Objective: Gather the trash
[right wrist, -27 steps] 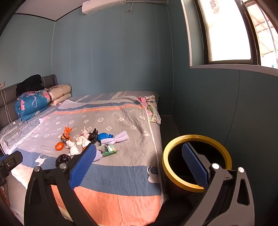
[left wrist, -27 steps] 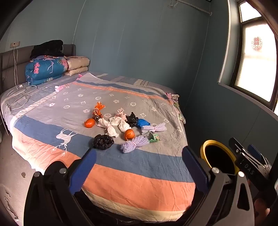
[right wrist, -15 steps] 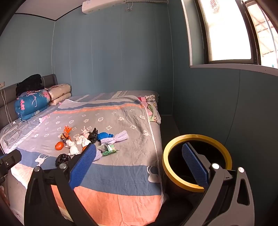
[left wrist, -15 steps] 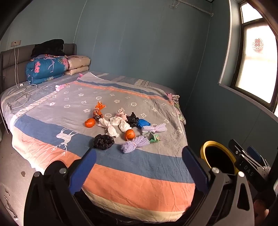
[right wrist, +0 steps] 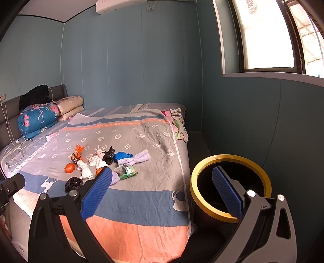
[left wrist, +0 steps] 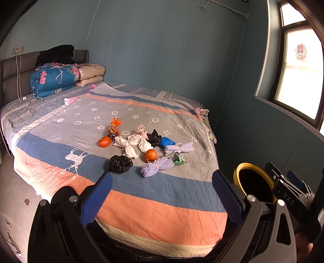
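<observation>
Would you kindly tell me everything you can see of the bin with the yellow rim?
The bin is round, with a dark body and a glossy yellow ring around its open mouth. It stands upright on the floor, close beside the foot corner of the bed, below the window. Its inside looks black; whether anything lies in it cannot be told. Nothing visibly touches the rim.

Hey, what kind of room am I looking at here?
A bedroom, most likely: a made bed with a padded headboard, folded quilts stacked at its head, and an air conditioner on the wall.
</observation>
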A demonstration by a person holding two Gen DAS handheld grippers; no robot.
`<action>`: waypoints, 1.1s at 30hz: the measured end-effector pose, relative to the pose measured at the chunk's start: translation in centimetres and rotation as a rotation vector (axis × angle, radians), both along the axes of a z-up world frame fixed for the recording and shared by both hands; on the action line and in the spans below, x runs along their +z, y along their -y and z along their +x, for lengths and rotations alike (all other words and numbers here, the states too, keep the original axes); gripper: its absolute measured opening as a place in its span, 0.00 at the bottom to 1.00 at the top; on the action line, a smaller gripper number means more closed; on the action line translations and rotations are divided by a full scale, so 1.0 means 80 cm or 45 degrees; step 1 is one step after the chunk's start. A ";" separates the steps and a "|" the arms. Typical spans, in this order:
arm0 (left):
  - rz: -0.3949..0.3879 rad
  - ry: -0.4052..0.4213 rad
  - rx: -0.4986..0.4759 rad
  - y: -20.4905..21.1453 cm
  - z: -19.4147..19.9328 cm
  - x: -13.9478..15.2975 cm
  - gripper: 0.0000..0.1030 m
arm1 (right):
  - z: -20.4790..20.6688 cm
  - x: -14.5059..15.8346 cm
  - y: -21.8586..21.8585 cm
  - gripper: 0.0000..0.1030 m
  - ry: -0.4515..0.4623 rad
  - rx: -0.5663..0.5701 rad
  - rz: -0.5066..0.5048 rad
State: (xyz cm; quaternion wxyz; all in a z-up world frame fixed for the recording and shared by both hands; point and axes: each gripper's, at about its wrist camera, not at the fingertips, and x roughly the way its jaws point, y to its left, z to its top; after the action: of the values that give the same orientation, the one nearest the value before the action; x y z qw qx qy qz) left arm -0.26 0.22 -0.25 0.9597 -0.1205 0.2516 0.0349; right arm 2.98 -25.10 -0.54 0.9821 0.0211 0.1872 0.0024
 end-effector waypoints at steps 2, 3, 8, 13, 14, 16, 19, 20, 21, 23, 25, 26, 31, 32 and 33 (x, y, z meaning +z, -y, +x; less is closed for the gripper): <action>-0.002 0.000 -0.001 0.000 0.000 0.000 0.92 | 0.000 0.000 -0.001 0.92 -0.002 0.001 0.001; -0.003 -0.001 -0.002 0.000 0.000 0.000 0.92 | 0.000 0.000 -0.002 0.92 -0.003 0.000 -0.001; -0.005 -0.005 -0.004 0.001 -0.001 -0.003 0.92 | 0.000 -0.001 -0.003 0.92 -0.004 0.001 -0.001; -0.008 -0.014 -0.007 0.002 0.000 -0.004 0.92 | -0.001 -0.002 -0.001 0.92 -0.007 0.003 -0.001; -0.008 -0.016 -0.007 0.002 0.000 -0.004 0.92 | -0.001 -0.002 -0.001 0.92 -0.008 0.003 -0.001; -0.011 -0.019 -0.007 0.002 0.001 -0.005 0.92 | -0.003 -0.001 -0.001 0.92 -0.007 0.001 -0.001; -0.015 -0.024 -0.007 0.001 0.002 -0.005 0.92 | 0.003 -0.008 -0.004 0.92 -0.011 0.003 0.000; -0.016 -0.025 -0.006 0.001 0.002 -0.006 0.92 | 0.002 -0.009 -0.004 0.92 -0.011 0.002 0.000; -0.017 -0.026 -0.005 0.001 0.002 -0.006 0.92 | 0.000 -0.010 -0.005 0.92 -0.011 0.002 -0.001; -0.020 -0.027 -0.006 0.000 0.001 -0.005 0.92 | 0.001 -0.009 -0.004 0.92 -0.013 0.002 0.001; -0.021 -0.029 -0.007 0.000 0.001 -0.005 0.92 | 0.000 -0.010 -0.005 0.92 -0.013 0.002 0.000; -0.022 -0.030 -0.008 0.000 0.000 -0.005 0.92 | 0.002 -0.009 -0.004 0.92 -0.014 0.003 0.000; -0.024 -0.031 -0.008 0.001 0.000 -0.007 0.92 | 0.001 -0.012 -0.004 0.92 -0.019 0.003 -0.001; -0.024 -0.031 -0.007 0.000 0.001 -0.007 0.92 | -0.001 -0.013 -0.004 0.92 -0.020 0.003 -0.001; -0.023 -0.031 -0.007 0.000 0.000 -0.007 0.92 | 0.000 -0.013 -0.003 0.92 -0.022 0.002 0.000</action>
State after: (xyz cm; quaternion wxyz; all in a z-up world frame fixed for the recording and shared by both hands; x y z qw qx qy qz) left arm -0.25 0.19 -0.82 0.9555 -0.1280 0.2638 0.0314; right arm 2.99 -24.86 -1.62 0.9805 0.0208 0.1955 0.0029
